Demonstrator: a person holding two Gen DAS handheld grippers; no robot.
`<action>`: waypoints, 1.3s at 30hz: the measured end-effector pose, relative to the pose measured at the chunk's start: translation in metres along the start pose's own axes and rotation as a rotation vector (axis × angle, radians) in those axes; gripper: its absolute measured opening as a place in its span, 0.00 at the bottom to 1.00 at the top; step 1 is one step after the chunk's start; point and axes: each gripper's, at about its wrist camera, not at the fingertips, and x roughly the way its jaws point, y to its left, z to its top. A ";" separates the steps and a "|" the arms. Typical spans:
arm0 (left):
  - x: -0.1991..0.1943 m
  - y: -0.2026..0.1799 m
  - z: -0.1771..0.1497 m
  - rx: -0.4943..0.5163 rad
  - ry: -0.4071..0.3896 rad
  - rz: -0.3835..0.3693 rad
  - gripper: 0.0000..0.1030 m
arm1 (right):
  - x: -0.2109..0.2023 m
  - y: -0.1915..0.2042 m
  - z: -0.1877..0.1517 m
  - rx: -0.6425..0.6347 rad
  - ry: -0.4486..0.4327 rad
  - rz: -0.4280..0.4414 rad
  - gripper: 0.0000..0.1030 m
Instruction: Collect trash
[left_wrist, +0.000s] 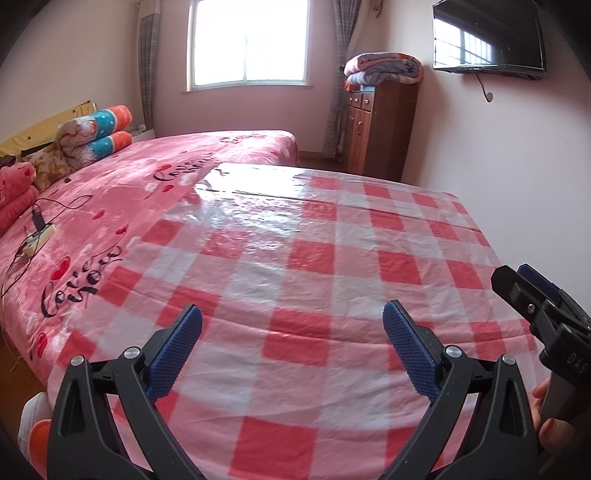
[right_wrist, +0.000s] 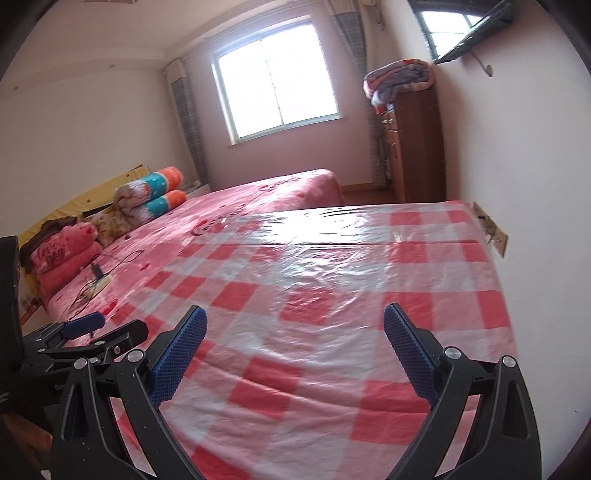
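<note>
My left gripper hangs open over the near part of a table covered with a glossy red-and-white checked cloth; nothing sits between its blue pads. My right gripper is open too, above the same cloth, also holding nothing. The right gripper shows at the right edge of the left wrist view, held by a hand. The left gripper shows at the lower left of the right wrist view. No piece of trash shows on the cloth in either view.
A bed with a pink printed cover lies left of the table, with a power strip and cables and rolled quilts on it. A wooden cabinet with folded blankets stands at the back. A wall with a television borders the table's right side.
</note>
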 end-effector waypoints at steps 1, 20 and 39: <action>0.001 -0.003 0.001 0.003 0.001 -0.003 0.96 | -0.001 -0.004 0.001 0.006 -0.006 -0.009 0.92; 0.009 -0.058 0.021 0.086 -0.049 -0.020 0.96 | -0.019 -0.037 0.008 -0.018 -0.086 -0.129 0.92; 0.010 -0.055 0.019 0.087 -0.053 0.005 0.96 | -0.011 -0.033 0.003 -0.047 -0.057 -0.146 0.93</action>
